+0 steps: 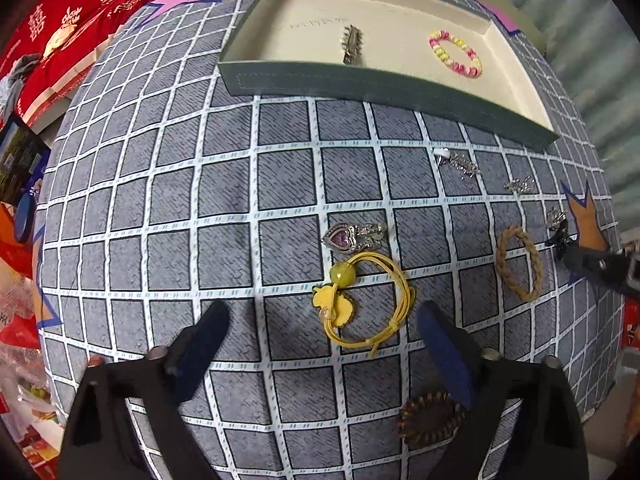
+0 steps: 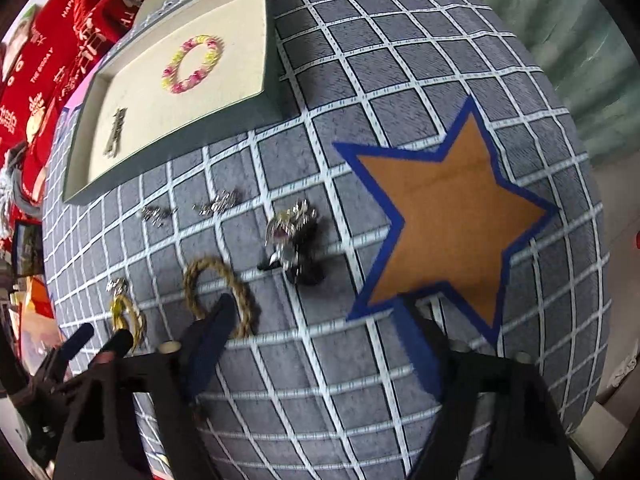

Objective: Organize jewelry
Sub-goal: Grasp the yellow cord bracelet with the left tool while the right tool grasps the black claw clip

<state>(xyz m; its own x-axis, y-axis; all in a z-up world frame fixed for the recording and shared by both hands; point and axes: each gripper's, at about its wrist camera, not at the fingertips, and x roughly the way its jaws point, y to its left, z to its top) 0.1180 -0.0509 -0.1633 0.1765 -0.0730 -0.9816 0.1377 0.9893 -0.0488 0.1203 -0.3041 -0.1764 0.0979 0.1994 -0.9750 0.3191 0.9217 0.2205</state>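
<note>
Dark brown beaded bracelet [image 1: 432, 420] sits closest in the left wrist view, partly under the right finger of the left gripper [image 1: 324, 336], whose jaws stand wide apart with nothing clamped; yellow cord bracelet [image 1: 366, 300] with a green bead lies on the cloth between the fingertips, untouched as far as I can tell. Purple heart pendant [image 1: 344, 237] just beyond it, tan braided ring [image 1: 519, 262] off to the right, small silver pieces [image 1: 460, 162] near the tray. Grey tray [image 1: 360, 88] with cream lining sits at the far side of the checked tablecloth [image 1: 160, 200], holding a silver hair clip [image 1: 352, 46] and a pink-yellow bead bracelet [image 1: 456, 53]. Right gripper [image 2: 316, 312] is partly open, nothing gripped (left fingertip overlaps the braided ring in view, contact unclear); black-and-silver charm cluster [image 2: 294, 240] lies ahead of it, beside an orange star [image 2: 448, 216] printed on the cloth
</note>
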